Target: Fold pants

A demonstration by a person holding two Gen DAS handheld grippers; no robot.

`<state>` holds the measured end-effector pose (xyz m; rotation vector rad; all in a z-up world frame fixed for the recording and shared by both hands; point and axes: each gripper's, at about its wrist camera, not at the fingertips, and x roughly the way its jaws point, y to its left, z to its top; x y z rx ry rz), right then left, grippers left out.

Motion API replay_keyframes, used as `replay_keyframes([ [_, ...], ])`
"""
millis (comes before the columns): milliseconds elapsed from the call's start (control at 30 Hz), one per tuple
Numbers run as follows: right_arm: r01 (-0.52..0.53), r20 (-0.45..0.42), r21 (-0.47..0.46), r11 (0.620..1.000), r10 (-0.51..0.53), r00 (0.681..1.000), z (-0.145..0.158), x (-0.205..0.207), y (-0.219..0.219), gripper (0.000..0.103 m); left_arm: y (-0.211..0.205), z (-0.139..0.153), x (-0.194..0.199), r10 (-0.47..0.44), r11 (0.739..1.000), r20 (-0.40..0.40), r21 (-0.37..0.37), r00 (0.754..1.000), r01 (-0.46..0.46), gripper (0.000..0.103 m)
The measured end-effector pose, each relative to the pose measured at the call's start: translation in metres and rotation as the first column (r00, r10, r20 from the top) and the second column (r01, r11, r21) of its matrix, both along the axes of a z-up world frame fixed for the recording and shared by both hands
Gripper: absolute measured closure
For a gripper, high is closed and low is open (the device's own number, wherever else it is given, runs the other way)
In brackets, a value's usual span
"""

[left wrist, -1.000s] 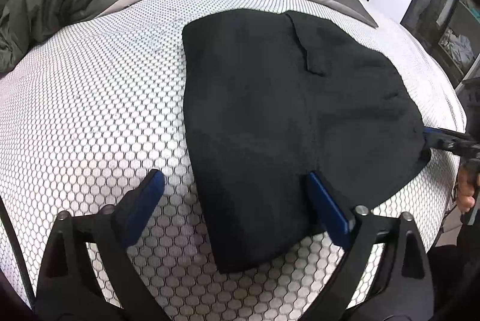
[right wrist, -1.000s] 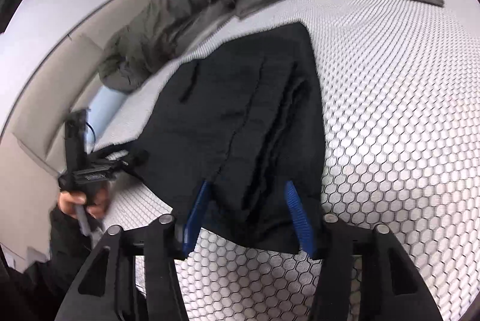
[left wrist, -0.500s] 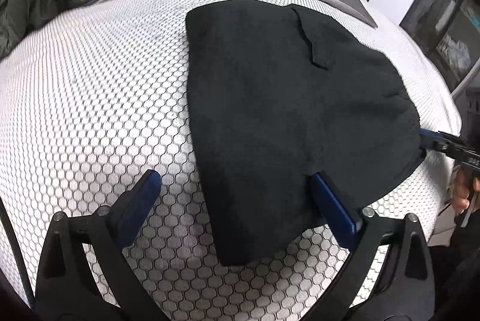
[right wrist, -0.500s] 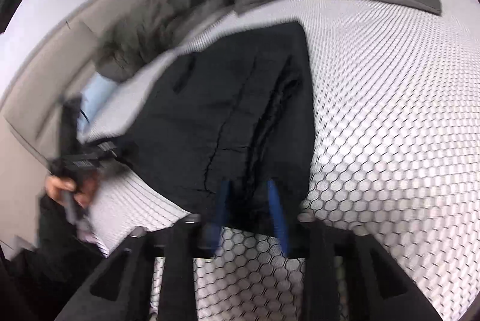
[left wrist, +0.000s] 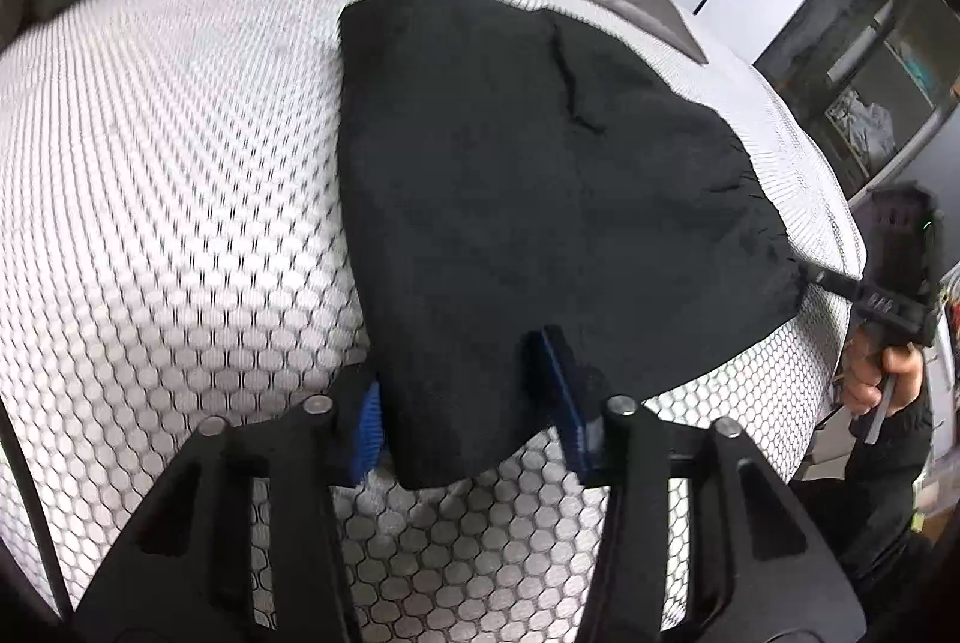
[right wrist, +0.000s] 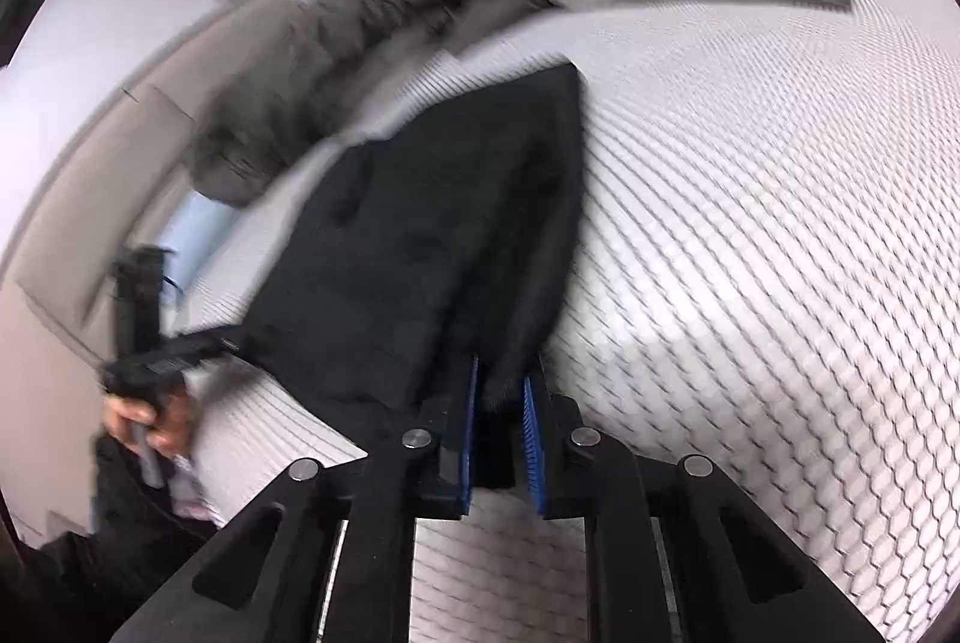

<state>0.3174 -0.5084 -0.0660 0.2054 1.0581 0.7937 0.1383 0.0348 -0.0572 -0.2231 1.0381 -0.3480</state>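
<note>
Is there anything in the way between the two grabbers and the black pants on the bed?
No, nothing visible is in the way. The black pants lie on the bed cover, and their near edge is already between the closing jaws of the left gripper and of the right gripper.

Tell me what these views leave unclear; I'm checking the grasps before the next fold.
- Left wrist view: pants cover most of the left gripper's closing pads, hiding contact.
- Right wrist view: motion blur smears the right gripper's closing pinch on the pants' corner.
- Both views: fold layers unreadable, black on black.
</note>
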Motion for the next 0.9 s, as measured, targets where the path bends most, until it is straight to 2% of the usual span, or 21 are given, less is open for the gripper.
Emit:
replay_keyframes([
  [67,-0.007,-0.078,0.040,0.999,0.010,0.997,-0.012,0.004,-0.012,0.082,0.007,-0.001,-0.002,0.007,0.999,-0.022,-0.038,1.000,-0.007,0.048],
  [100,-0.002,-0.090,0.099,0.995,0.011,0.996,-0.009,0.005,-0.018,0.068,0.010,0.000,-0.004,0.004,0.999,-0.027,-0.054,1.000,-0.005,0.042],
  [133,-0.001,-0.097,0.139,0.990,0.015,0.995,-0.007,0.007,-0.020,0.043,0.012,0.000,-0.007,-0.006,0.997,-0.040,-0.074,0.999,0.003,0.035],
  [200,-0.009,-0.099,0.219,0.976,0.032,0.995,-0.003,0.009,-0.021,0.020,0.011,0.000,-0.011,-0.022,0.996,-0.038,-0.084,0.999,0.019,0.025],
  [233,-0.024,-0.096,0.238,0.971,0.048,0.994,-0.001,0.009,-0.017,0.017,0.007,0.000,-0.014,-0.033,0.997,-0.027,-0.077,0.999,0.031,0.021],
  [333,-0.049,-0.085,0.153,0.987,0.062,0.994,-0.003,0.013,0.006,0.015,-0.004,0.000,-0.017,-0.039,0.999,-0.007,-0.034,0.999,0.039,0.016],
  [433,-0.082,-0.045,0.094,0.992,0.087,0.995,-0.003,0.007,0.022,0.011,-0.006,-0.001,-0.022,-0.036,0.999,0.003,-0.035,0.999,0.036,0.014],
  [533,-0.077,-0.043,0.101,0.992,0.082,0.996,-0.005,0.007,0.022,0.010,-0.012,0.000,-0.014,-0.014,0.997,-0.004,-0.071,1.000,0.014,0.013],
  [667,-0.034,-0.066,0.178,0.983,0.046,0.997,-0.007,0.018,0.010,0.010,-0.002,-0.005,-0.008,0.026,0.991,-0.006,-0.131,1.000,-0.027,0.012],
  [700,-0.031,-0.066,0.195,0.980,0.045,0.997,-0.006,0.023,0.013,0.021,-0.002,-0.006,-0.004,0.040,0.988,-0.009,-0.148,0.999,-0.041,0.012],
  [733,-0.027,-0.062,0.208,0.978,0.041,0.997,-0.007,0.025,0.015,0.049,-0.003,-0.008,0.002,0.051,0.984,-0.014,-0.168,0.999,-0.053,0.012],
  [767,-0.021,-0.065,0.204,0.979,0.035,0.997,-0.009,0.030,0.022,0.059,-0.003,-0.008,0.007,0.063,0.981,-0.019,-0.183,0.998,-0.066,0.012],
  [800,-0.004,-0.064,0.174,0.985,0.015,0.998,-0.010,0.035,0.028,0.066,-0.002,-0.007,0.012,0.077,0.977,-0.023,-0.197,0.997,-0.080,0.022],
  [833,0.000,-0.030,0.158,0.987,0.005,1.000,-0.005,0.036,0.035,0.069,-0.004,-0.001,0.022,0.107,0.975,-0.018,-0.193,0.994,-0.109,0.046],
  [900,-0.007,0.087,0.140,0.990,-0.006,0.996,0.016,0.029,0.039,0.070,0.000,0.007,0.028,0.126,0.975,-0.012,-0.185,0.992,-0.126,0.054],
])
